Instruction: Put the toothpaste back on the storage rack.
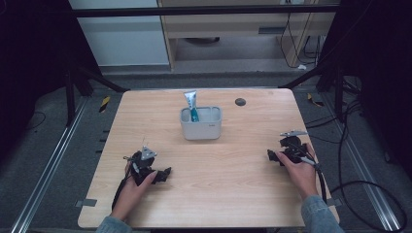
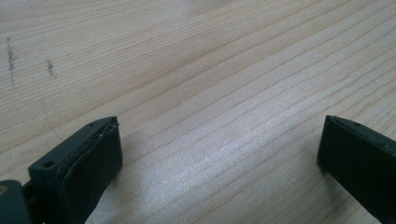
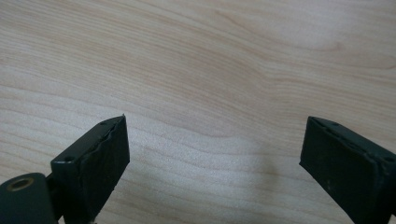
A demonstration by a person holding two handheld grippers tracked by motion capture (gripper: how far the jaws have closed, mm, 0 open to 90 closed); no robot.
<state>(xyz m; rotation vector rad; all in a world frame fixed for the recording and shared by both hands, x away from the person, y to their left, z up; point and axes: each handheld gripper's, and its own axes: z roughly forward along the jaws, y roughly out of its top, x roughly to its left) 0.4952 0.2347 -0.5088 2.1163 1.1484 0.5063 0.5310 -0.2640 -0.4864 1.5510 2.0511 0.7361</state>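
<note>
Overlooking toothpaste tube [image 1: 191, 104] in holder [image 1: 201, 129], jaws apart

Left claw [image 1: 165, 174]: black all over, a grey three-cornered plate on top, a dark cable trailing back along the forearm. Right claw [image 1: 270, 156]: the same black build, its own grey plate on top, a thick black cable looping off behind. Up close in the gripper views, each jaw is a flat black block with a padded inner face and a small screw hole. Both sleeves [image 1: 316, 213] are blue denim.
</note>
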